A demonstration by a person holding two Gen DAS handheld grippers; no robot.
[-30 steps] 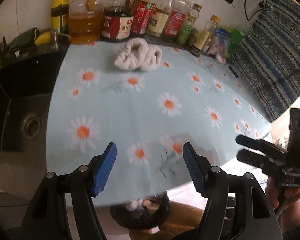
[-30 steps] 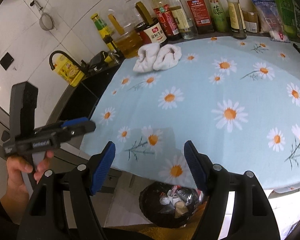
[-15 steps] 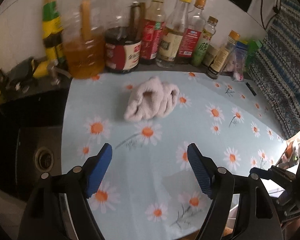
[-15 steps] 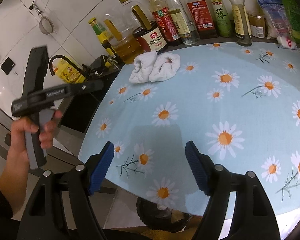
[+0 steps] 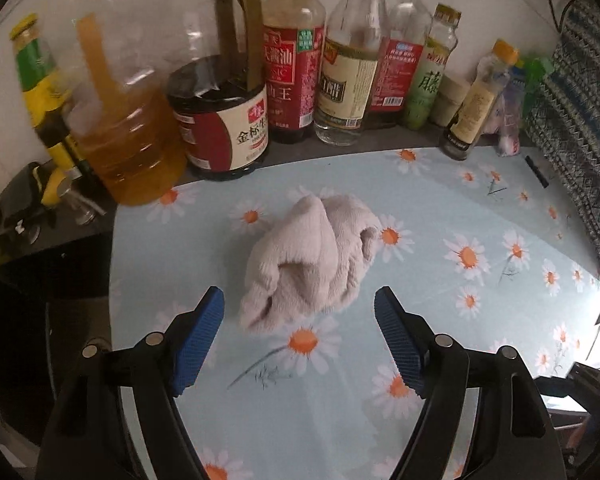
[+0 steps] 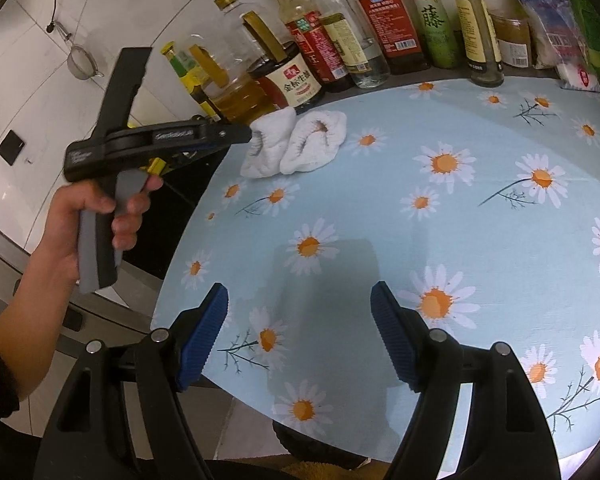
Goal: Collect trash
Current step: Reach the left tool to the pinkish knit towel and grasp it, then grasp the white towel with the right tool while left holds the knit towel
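Observation:
A crumpled white cloth (image 5: 312, 256) lies on the daisy-print tablecloth (image 5: 460, 320), close to the row of bottles. My left gripper (image 5: 300, 312) is open, with the cloth's near edge just ahead of its blue pads (image 5: 198, 340), and nothing is pinched. From the right wrist view, the left gripper (image 6: 246, 135) hovers at the left side of the cloth (image 6: 296, 144), held by a hand (image 6: 96, 216). My right gripper (image 6: 300, 304) stands open and empty over the table's front edge. A dark trash bin (image 6: 316, 446) peeks out below that edge.
Oil and sauce bottles (image 5: 300, 60) line the back of the table, with a large oil jug (image 5: 128, 136) at the left. A dark sink counter (image 5: 40, 280) lies to the left. A patterned fabric (image 5: 580, 120) lies to the right, and snack bags (image 6: 556, 32) sit at the back right.
The left gripper has moved forward across the table to the cloth, and its jaws stand a little wider. The right gripper moved slightly forward, and the bin has slid nearly out of view.

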